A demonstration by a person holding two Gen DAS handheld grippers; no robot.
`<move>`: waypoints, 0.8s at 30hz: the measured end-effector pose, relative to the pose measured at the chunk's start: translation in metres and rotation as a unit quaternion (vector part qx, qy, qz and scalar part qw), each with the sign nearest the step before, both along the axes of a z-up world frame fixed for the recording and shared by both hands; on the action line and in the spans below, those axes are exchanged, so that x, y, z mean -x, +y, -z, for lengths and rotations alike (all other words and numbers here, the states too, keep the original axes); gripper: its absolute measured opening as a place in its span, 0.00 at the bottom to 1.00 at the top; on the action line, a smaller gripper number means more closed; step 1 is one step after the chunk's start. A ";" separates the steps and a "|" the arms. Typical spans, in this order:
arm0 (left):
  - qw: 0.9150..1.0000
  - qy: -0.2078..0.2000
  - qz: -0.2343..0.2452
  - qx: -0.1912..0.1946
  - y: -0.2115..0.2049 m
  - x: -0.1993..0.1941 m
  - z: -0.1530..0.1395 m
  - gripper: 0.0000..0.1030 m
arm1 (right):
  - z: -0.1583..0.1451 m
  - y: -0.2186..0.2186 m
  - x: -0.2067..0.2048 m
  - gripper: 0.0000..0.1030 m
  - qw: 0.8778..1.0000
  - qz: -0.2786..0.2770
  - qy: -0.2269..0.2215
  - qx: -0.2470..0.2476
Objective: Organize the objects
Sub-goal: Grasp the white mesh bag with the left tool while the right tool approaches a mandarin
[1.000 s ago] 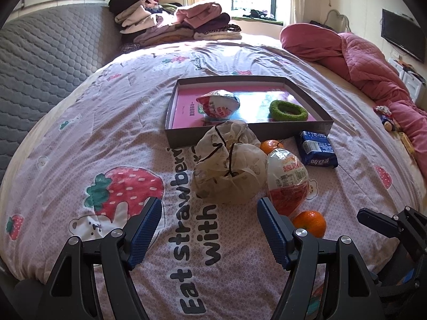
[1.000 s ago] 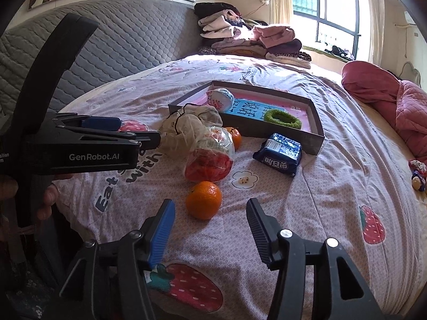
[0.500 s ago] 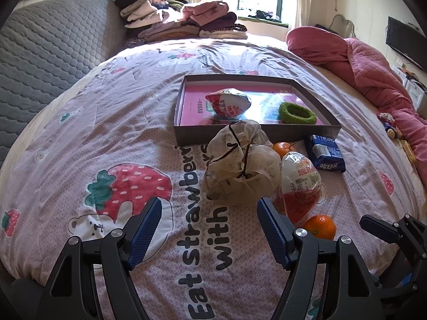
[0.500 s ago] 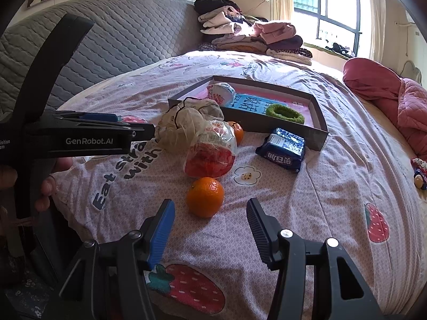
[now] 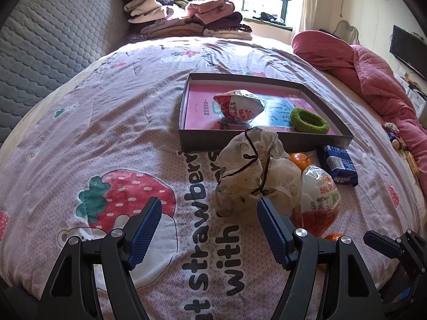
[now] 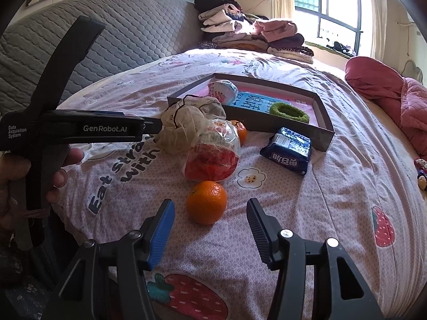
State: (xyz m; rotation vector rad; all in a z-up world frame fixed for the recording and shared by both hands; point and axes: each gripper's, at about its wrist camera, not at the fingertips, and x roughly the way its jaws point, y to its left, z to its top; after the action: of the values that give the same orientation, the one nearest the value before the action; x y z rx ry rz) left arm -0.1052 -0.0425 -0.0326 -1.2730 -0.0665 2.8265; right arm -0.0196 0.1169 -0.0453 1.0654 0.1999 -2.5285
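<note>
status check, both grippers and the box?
Left gripper open, empty, facing mesh bag. Right gripper open, lined up on orange. Box holds egg pack, green ring. Nothing blocking.

My left camera looks low across the bed (image 5: 112,122) toward 12 o'clock. My right sits nearby, facing 11. Both share the tray (image 5: 267,140) (image 6: 324,133).

left gripper (image 5: 209,222): jaws apart | cloth bag (image 5: 256,176): just ahead | box (image 5: 267,140): beyond
</note>
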 end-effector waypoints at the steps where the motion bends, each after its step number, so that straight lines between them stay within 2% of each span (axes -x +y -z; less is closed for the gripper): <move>1: 1.000 0.000 0.001 0.000 0.000 0.002 0.001 0.73 | 0.001 0.000 0.001 0.54 1.000 0.001 -0.002 0.000; 15: 0.999 -0.009 0.029 -0.014 0.011 0.028 0.013 0.73 | 0.017 -0.007 0.020 0.54 1.000 0.013 -0.020 -0.010; 21: 0.999 -0.015 0.030 -0.033 0.008 0.036 0.018 0.73 | 0.023 -0.009 0.026 0.54 0.999 0.014 -0.028 -0.009; 24: 0.998 -0.018 0.034 -0.044 0.006 0.040 0.020 0.63 | 0.024 -0.009 0.027 0.54 1.000 0.013 -0.027 -0.006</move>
State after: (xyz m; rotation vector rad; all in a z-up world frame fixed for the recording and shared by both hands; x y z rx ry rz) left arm -0.1449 -0.0366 -0.0531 -1.2837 -0.1438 2.7111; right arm -0.0467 0.1083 -0.0694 1.1455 0.1863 -2.5223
